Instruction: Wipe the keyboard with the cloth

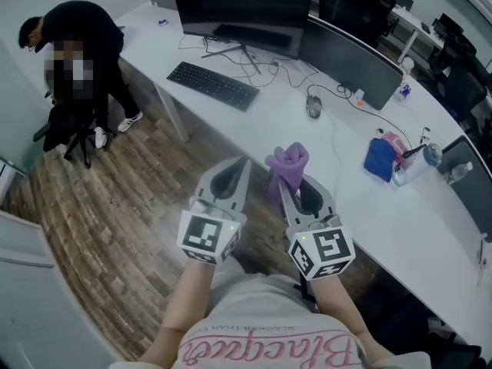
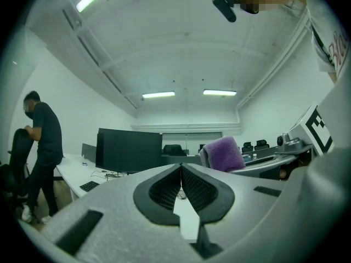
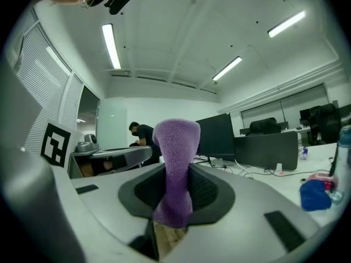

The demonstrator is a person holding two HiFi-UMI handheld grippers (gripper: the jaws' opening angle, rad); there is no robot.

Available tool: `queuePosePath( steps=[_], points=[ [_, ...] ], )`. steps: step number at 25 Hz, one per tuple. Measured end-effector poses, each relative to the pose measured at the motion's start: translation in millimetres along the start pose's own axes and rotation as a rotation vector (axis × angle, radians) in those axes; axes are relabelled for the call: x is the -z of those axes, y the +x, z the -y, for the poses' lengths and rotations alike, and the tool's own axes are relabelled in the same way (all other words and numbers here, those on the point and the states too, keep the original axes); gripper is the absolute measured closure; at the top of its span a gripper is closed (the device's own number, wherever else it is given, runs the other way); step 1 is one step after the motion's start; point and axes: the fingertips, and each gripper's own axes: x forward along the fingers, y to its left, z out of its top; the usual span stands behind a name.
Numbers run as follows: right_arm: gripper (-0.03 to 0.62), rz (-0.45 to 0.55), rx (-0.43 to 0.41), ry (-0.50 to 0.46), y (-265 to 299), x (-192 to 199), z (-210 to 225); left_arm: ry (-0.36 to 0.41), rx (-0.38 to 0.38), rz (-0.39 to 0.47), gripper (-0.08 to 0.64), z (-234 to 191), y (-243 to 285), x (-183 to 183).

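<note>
A black keyboard (image 1: 213, 84) lies on the white desk (image 1: 354, 175) in front of a large dark monitor (image 1: 242, 6), far ahead of both grippers. My right gripper (image 1: 286, 181) is shut on a purple cloth (image 1: 287, 162), which sticks up out of its jaws (image 3: 175, 169). My left gripper (image 1: 244, 167) is beside it, shut with nothing between its jaws (image 2: 180, 188). Both are held over the wooden floor, short of the desk edge. The cloth (image 2: 224, 153) also shows at the right of the left gripper view.
On the desk are a mouse (image 1: 314, 106), a second monitor (image 1: 350, 61), a blue cloth (image 1: 380, 160), bottles (image 1: 415, 167) and cables. A person in black (image 1: 77, 48) bends over a chair at the left. Office chairs (image 1: 357, 2) stand behind the desk.
</note>
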Motion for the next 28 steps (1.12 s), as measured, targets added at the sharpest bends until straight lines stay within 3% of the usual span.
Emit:
queuePosePath(
  steps=[15,28],
  points=[
    [0.503,-0.014,0.016,-0.018,183.9,-7.5,-74.4,-0.002,0.009,-0.019,0.554,-201.7,20.5,8.7],
    [0.503,-0.052,-0.026,-0.035,259.8,-8.5,-100.2,-0.037,-0.061,-0.035,0.554,-284.8,16.7,22.4]
  ],
)
